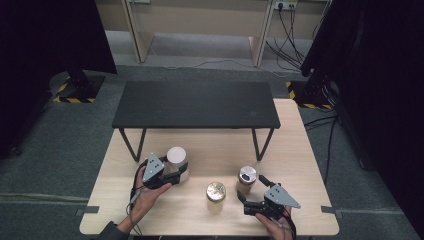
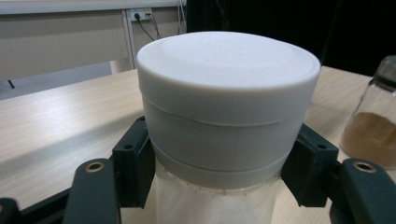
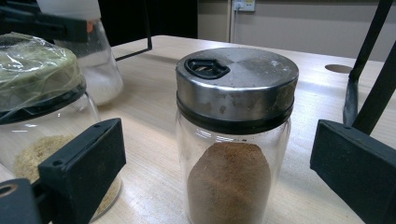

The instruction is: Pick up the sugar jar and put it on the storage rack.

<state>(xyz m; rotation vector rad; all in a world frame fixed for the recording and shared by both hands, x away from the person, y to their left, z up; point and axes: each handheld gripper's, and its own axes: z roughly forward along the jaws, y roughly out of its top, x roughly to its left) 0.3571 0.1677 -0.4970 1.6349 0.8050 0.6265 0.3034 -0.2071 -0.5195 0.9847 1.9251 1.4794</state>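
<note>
High view first: the left gripper (image 1: 176, 176) is clamped on the white-lidded jar (image 1: 176, 159) at about nine o'clock on the table (image 1: 300, 150), jaws pinching the neck just under the lid. Left gripper view backs that up, both pads (image 2: 135, 163) pressed against the jar's sides right below the white lid (image 2: 229, 70), a low grip that should keep the lid free and the jar steady.

Over at five o'clock, the right gripper (image 1: 252, 192) has its jaws spread apart, lined up on the metal-lidded spice jar (image 1: 246, 177). Right gripper view shows that spice jar (image 3: 233, 140) standing upright between the two pads (image 3: 88, 168) with a gap on each side, nothing touching. Looks like a reach waiting to close.

Between them, at six o'clock, sits a wrapped-top jar (image 1: 216, 192), untouched. Behind, at twelve, a black bench (image 1: 195, 105) stands on the table, perhaps where the jars are headed.
</note>
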